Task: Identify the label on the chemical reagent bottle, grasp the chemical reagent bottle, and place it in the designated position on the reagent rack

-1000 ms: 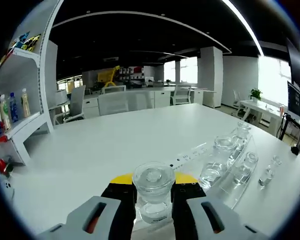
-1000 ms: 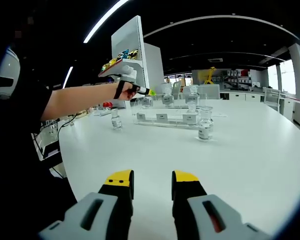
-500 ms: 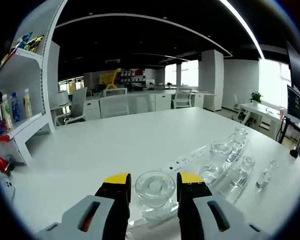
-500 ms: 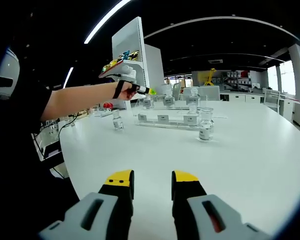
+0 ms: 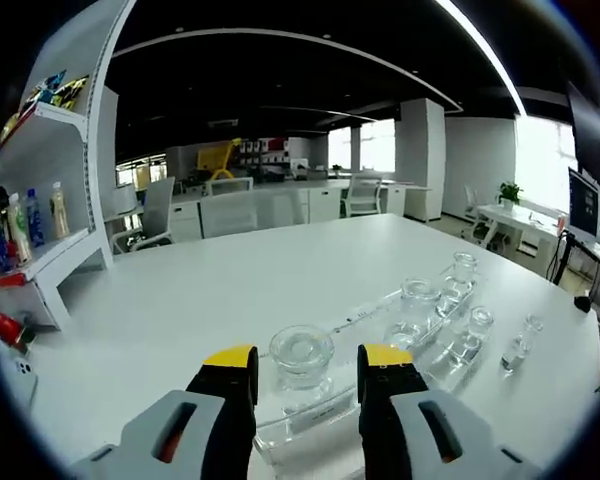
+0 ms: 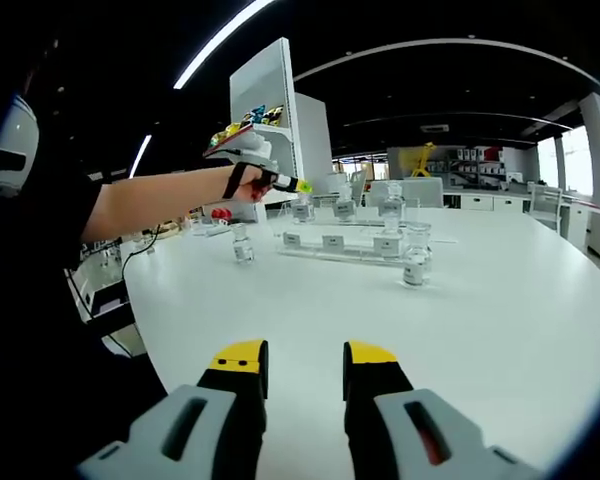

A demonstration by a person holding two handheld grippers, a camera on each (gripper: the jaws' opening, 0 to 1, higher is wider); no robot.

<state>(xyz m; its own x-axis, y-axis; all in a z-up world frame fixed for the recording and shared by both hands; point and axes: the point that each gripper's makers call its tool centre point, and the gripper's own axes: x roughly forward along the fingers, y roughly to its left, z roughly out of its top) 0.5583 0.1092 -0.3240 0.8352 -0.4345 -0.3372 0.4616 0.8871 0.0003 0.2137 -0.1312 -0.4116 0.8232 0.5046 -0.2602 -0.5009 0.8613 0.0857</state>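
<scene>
the reagent bottle [image 5: 301, 356] is standing upright in the near end of the clear reagent rack [image 5: 380, 345] on the white table [image 5: 210, 290], sitting between your left gripper [image 5: 302, 365] tips, whose jaws are spread apart and not touching it. more bottles [image 5: 417, 312] are lining the rack beyond. your right gripper [image 6: 303, 360] is hovering with jaws apart over bare table, well away from the rack [image 6: 340, 242].

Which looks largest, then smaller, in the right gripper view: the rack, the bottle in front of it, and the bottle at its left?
1. Rack, clearly the largest; it spans several labelled slots.
2. Front bottle, standing on the table.
3. Left bottle, slightly smaller in the picture.
The two bottles look nearly alike, and the front one is nearer the camera, so their order is unsure.
</scene>
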